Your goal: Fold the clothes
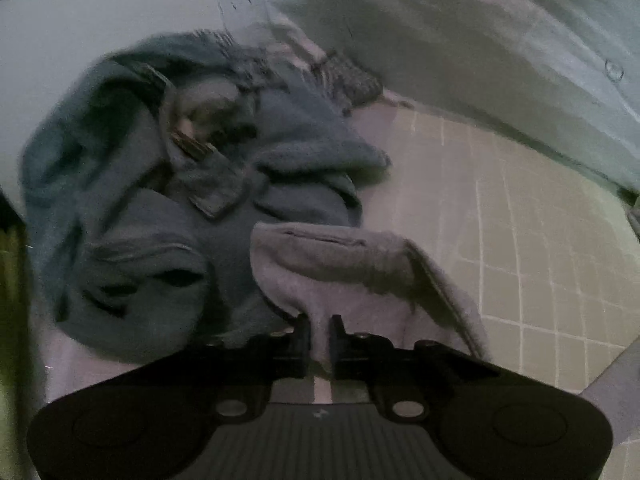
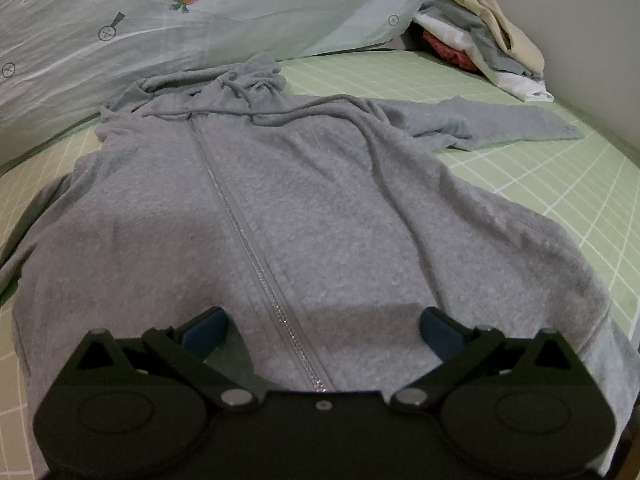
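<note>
The left wrist camera sits just behind the left gripper [image 1: 319,334] and looks steeply down along its fingers, very near a grey fold of cloth [image 1: 340,264] directly ahead. Beyond and to that gripper's left lies a blue heap [image 1: 160,200]; to its right is checked sheet [image 1: 520,240]. This view is blurred.

The right wrist camera sits behind the right gripper [image 2: 324,330] and faces downward and forward over a grey hoodie [image 2: 320,200], close below. Far ahead is a quilt [image 2: 240,20], and ahead to the right a pile [image 2: 480,40].

Both views show grey cloth and checked sheet; whether the same patch, I cannot tell.
</note>
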Demonstrator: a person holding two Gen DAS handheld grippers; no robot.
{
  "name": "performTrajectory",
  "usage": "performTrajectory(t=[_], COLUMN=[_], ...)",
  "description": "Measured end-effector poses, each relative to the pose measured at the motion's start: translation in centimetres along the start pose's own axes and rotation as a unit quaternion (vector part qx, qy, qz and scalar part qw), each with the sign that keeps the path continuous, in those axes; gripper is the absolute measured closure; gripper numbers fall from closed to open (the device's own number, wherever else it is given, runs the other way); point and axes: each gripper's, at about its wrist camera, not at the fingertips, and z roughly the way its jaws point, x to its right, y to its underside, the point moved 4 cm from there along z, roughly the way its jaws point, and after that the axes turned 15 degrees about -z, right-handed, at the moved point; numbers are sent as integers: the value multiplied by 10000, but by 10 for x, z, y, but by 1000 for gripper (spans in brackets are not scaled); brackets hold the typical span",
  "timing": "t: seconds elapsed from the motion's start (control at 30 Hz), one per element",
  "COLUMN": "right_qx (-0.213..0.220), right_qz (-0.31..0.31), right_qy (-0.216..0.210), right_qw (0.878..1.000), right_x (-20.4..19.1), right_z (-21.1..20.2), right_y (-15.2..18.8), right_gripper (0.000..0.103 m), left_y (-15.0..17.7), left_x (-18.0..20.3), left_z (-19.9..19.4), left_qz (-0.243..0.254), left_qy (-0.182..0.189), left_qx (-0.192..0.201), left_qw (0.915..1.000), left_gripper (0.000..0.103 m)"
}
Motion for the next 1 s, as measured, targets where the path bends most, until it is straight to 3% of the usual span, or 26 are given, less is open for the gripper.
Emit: performTrajectory(t=[0.2, 0.3, 0.5, 0.63, 0.83, 1.0], right_qx=[43, 31, 0, -5, 31, 197], right_qz=[-68, -146, -345, -468, -585, -626], right_qy=[-46, -113, -298, -413, -511, -520], right_qw=[10000, 9998, 9990, 9980, 9970, 9965], right_x=[0, 0, 2, 3, 5, 5], right_z=[2, 2, 2, 1, 1, 1], right_y=[0, -1, -2, -1, -1, 3], right_gripper=[0, 0, 0, 0, 0, 0], left_y=[-4, 3, 26, 53, 78, 74], left_x=[-36, -61, -101, -117, -136, -134], left_z=[-61, -87, -120, -129, -131, -124], left_qz=[-5, -25, -418, -737, -1639, -1808], left_qy=[-283, -523, -658, -682, -522, -580], left_qx=[712, 875, 730, 404, -23, -43], left_qw=[9971, 9948, 9943, 9941, 9851, 9818], left_gripper=[93, 93, 93, 93, 93, 93])
